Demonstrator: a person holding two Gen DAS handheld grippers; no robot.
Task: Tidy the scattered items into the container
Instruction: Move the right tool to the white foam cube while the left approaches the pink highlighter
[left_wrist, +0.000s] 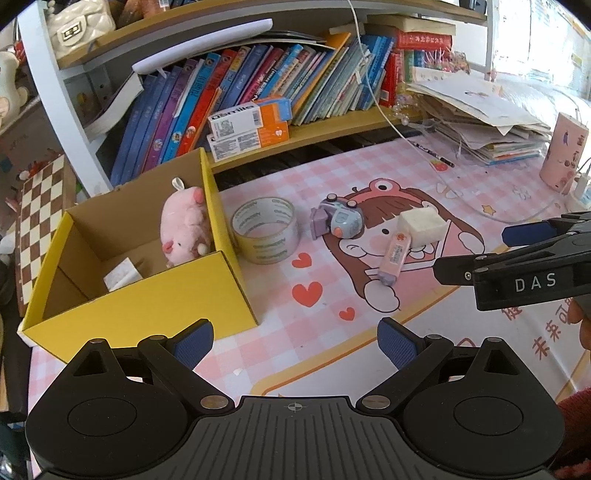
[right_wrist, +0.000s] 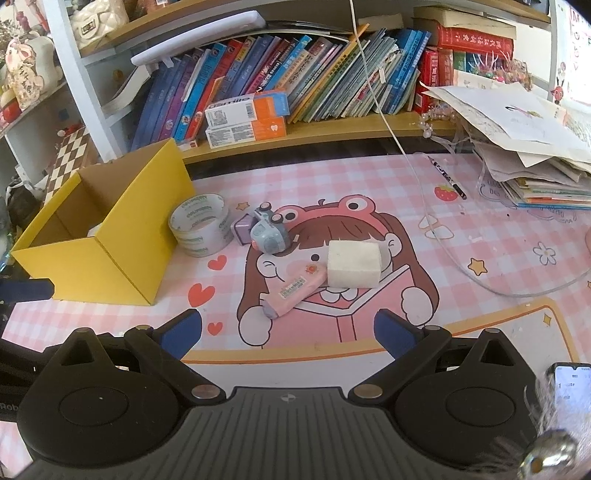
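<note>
Both the left gripper (left_wrist: 294, 341) and right gripper (right_wrist: 287, 332) hover spread and empty. Ahead, the pink highlighter pen (right_wrist: 293, 291) touches the white foam block (right_wrist: 352, 264); grabbing either could knock the other, away from the yellow cardboard box (right_wrist: 122, 266).

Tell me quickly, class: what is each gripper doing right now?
Left gripper: jaws open, holding nothing, near the box.
Right gripper: jaws open, holding nothing, facing the pink marker.
</note>
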